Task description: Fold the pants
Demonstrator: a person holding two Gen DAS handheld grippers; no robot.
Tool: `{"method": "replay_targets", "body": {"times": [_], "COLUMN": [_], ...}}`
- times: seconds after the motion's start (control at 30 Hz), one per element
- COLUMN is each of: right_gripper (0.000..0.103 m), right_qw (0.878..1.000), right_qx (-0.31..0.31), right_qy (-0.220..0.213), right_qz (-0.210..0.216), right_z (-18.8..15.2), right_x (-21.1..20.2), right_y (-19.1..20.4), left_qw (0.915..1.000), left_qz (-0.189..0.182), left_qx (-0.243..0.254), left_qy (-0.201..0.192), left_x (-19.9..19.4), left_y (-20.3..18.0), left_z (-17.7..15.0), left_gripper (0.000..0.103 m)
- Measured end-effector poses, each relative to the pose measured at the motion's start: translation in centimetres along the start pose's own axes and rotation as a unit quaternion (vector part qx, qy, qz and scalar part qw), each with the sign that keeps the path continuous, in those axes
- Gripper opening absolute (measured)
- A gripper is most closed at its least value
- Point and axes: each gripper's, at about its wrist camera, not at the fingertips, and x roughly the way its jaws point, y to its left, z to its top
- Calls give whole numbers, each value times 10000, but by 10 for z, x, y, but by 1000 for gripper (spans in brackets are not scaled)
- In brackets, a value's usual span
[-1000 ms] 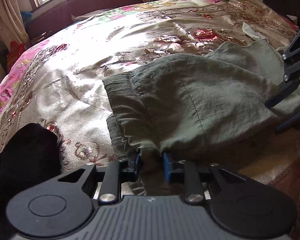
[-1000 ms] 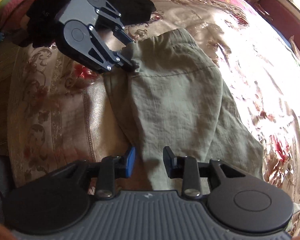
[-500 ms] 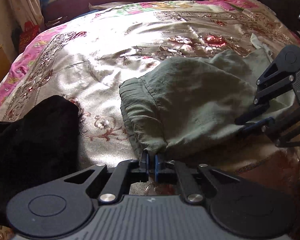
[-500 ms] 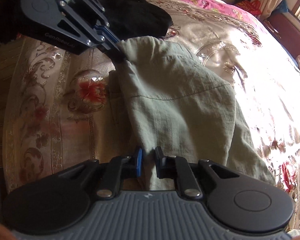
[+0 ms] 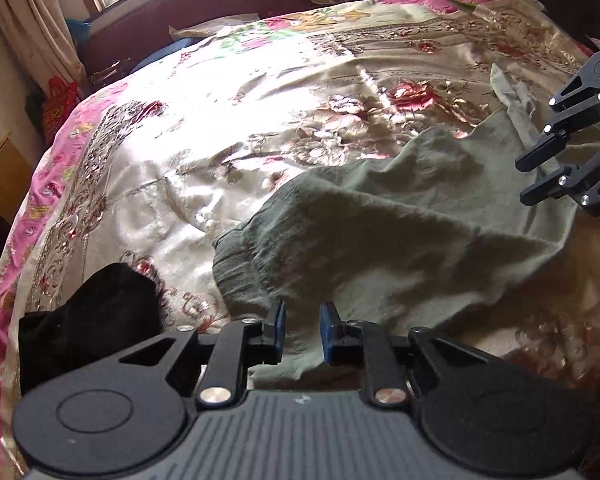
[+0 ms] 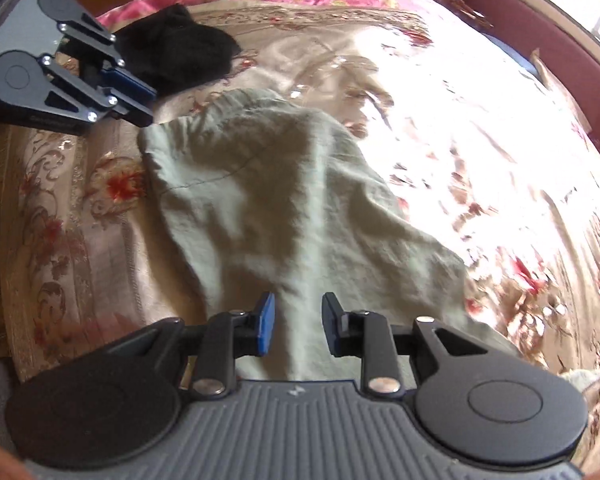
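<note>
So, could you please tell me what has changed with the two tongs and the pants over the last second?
Both tongs closed on the green pants half a second ago and have now let go: the left tongs and right tongs stand open, drawn back from the edge. The pants lie spread on the bedspread. The black garment stayed put.

Floral bedspread (image 5: 220, 152) (sunlit); black garment (image 5: 88, 316) on it; maroon headboard (image 5: 204, 8).
</note>
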Motion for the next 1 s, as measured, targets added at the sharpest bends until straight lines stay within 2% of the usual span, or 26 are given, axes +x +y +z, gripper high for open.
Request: {"method": "replay_targets", "body": {"times": [0.1, 0.13, 0.27, 0.37, 0.43, 0.5, 0.6, 0.67, 0.73, 0.87, 0.93, 1.0], "right_gripper": [29, 29, 29, 30, 30, 30, 30, 37, 43, 43, 43, 42], "right_qw": [9979, 9962, 9884, 9849, 9826, 9784, 9681, 9594, 9487, 9349, 9269, 9180], "right_qx": [487, 705, 1364, 1595, 1724, 1999, 2453, 2785, 3142, 3535, 3722, 3943], "right_qy": [195, 230, 271, 276, 355, 300, 142, 29, 57, 242, 427, 421], "right_qz": [-389, -466, -609, -619, -591, -431, -496, -449, -349, -213, -198, -10], "right_z": [-37, -52, -96, -118, -123, -125, -120, -116, -114, -115, -118, -123], "right_x": [-11, -13, -13, -10, -3, 4, 14, 23, 38, 67, 80, 87], "right_y": [-58, -82, -165, -223, -252, -284, -324, -348, -370, -392, -398, -402], "left_qw": [9995, 9987, 9957, 9947, 9952, 9955, 9957, 9960, 9952, 9943, 9945, 9949], "left_qz": [-264, -460, -909, -998, -908, -858, -795, -697, -845, -937, -896, -832], "left_qx": [-29, -56, 27, 148, 296, 325, 387, 512, 475, 505, 540, 568], "left_qy": [-167, -211, -179, -213, -218, -241, -261, -213, -121, -4, 5, 12], "left_x": [9, 16, 46, 70, 85, 97, 113, 123, 130, 141, 144, 147], "left_y": [-45, -69, -153, -207, -232, -246, -256, -261, -263, -271, -275, -277], "left_z": [33, 46, 82, 106, 121, 132, 141, 145, 148, 149, 149, 149], "left_gripper": [36, 39, 45, 45, 45, 46, 48, 48, 49, 52, 55, 55]}}
